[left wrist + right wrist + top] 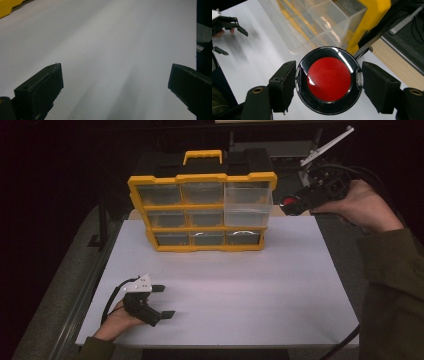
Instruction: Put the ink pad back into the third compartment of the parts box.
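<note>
Here right gripper clamps red compact.

Your left gripper is holding its black jaws wide apart over the white table surface, gripping nothing.

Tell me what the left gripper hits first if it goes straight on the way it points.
Probably nothing soon. The left gripper, fingers open and empty, points along the bare white table. Its line passes right of the yellow organizer and runs toward the table's far edge. Pitch is hard to judge, so it might scrape the tabletop.
</note>
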Demonstrator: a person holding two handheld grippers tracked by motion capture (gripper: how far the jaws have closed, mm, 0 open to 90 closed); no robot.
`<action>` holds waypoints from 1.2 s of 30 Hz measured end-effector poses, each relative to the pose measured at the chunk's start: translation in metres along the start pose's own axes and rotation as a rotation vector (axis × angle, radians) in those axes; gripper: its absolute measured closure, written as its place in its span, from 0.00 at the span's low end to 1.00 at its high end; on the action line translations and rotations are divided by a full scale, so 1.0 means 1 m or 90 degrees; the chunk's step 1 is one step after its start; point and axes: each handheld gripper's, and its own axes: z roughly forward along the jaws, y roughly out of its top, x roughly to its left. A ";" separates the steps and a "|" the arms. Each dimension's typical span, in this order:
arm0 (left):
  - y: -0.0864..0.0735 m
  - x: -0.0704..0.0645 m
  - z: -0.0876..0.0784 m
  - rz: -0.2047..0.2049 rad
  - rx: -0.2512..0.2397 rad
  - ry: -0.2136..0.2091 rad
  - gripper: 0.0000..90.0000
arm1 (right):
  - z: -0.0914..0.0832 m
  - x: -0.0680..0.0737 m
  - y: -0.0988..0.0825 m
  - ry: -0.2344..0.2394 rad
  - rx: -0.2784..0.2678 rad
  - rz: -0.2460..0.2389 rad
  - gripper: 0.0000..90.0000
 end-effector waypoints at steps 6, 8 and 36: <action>0.000 0.000 0.000 0.000 0.000 0.000 0.00 | -0.003 0.001 0.013 0.001 -0.007 -0.005 0.32; 0.000 0.000 0.000 0.000 0.000 0.000 0.00 | -0.003 0.001 0.017 0.003 -0.007 -0.005 0.32; 0.000 0.000 -0.001 0.001 -0.001 -0.003 0.00 | 0.028 0.010 0.068 0.025 -0.014 -0.011 0.32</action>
